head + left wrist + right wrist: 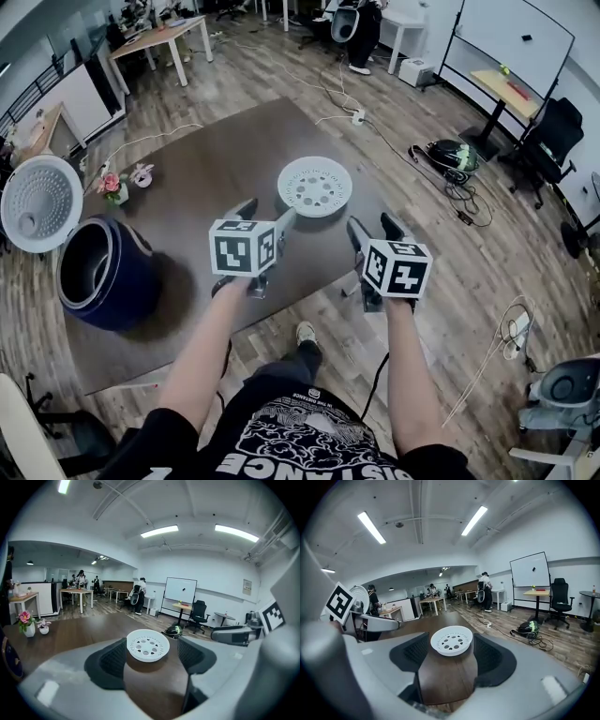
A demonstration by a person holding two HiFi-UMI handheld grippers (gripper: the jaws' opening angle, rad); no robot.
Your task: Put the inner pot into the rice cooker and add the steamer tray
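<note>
The white perforated steamer tray [315,186] lies flat on the brown table [216,150], just beyond both grippers. My left gripper [266,214] is open and empty, its tips a short way in front of the tray's near left rim. To its right, my right gripper [373,227] is also open and empty, near the tray's right side. The dark blue rice cooker [101,274] stands at the table's left with its white lid [39,202] up; a pot rim shows inside. The tray [148,645] sits framed ahead of the left gripper [152,660], and the tray [451,640] ahead of the right gripper [449,656].
Two small flower pots [112,186] stand at the table's far left. The table's near edge runs just under my hands. Cables and a black helmet [450,155] lie on the wooden floor to the right. Desks, chairs and people are farther back.
</note>
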